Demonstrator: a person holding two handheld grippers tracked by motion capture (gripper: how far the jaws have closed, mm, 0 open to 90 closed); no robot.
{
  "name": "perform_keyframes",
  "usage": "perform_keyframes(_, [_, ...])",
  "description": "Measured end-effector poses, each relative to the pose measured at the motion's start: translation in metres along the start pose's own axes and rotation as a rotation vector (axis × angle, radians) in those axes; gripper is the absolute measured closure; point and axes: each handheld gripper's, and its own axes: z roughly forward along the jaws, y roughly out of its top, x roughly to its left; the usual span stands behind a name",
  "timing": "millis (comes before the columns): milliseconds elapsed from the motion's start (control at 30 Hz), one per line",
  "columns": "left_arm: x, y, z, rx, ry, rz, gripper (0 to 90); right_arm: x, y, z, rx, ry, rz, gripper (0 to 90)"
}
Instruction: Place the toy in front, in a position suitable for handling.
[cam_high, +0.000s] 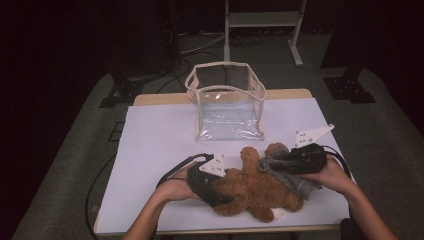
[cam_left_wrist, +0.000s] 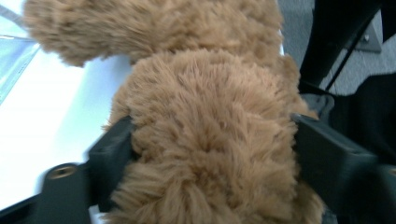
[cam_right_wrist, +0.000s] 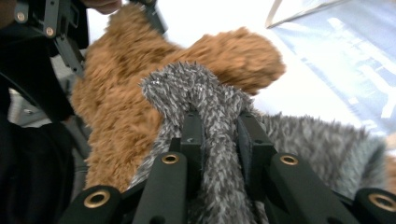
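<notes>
Left tongs (cam_left_wrist: 210, 140) set wide around the brown teddy bear (cam_high: 255, 187), one jaw on each side of its furry body, fur bulging between them and touching both. Right tongs (cam_right_wrist: 217, 135) nearly closed, pinching a fold of grey fuzzy cloth (cam_right_wrist: 205, 98) that drapes over the bear's upper part. Bear lying flat on the white desk (cam_high: 150, 150), between the two tongs, grey cloth at the right tongs' end. Clear plastic bag (cam_high: 227, 100) standing open well beyond both tongs, apart from the bear. Hands (cam_high: 172, 189) gripping each tool from the near edge.
</notes>
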Motion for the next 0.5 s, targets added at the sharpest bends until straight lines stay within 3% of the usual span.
perform_keyframes(100, [0.002,0.001,0.004,-0.005,0.008,-0.043,8.3,0.004,-0.007,0.004,-0.003,0.003,0.015,74.4])
perform_keyframes(300, [-0.001,0.004,0.012,0.013,-0.01,-0.045,3.8,0.016,-0.016,0.0,-0.014,0.023,0.002,74.5])
perform_keyframes(500, [-0.001,0.012,0.022,0.061,0.004,-0.01,2.3,0.023,-0.021,-0.001,-0.022,0.037,0.006,74.5])
